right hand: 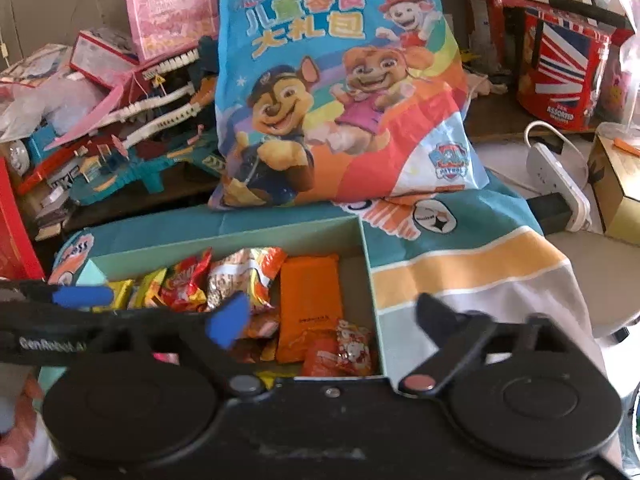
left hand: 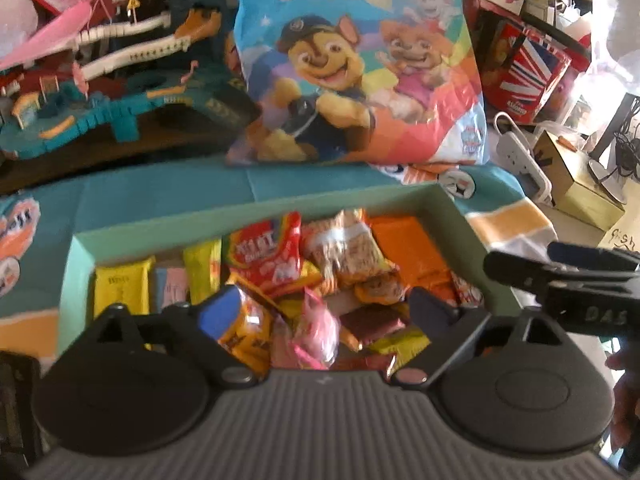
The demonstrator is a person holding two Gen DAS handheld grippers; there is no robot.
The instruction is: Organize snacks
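Both tongs tilt downward over the green box [left hand: 448, 204] of snacks [left hand: 280, 256] on the bench, jaws spread wide and empty: left tongs [left hand: 320, 308] mid-box, right tongs [right hand: 332, 316] at its right end.

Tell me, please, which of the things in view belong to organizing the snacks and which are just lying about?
Belongs to the job:
- green box
- snack packets in it, such as the orange packet
- cartoon snack bag
- left hand-held gripper and right hand-held gripper, both open

Just lying about:
- toy track set
- flag tin
- power strip
- pink gift bag
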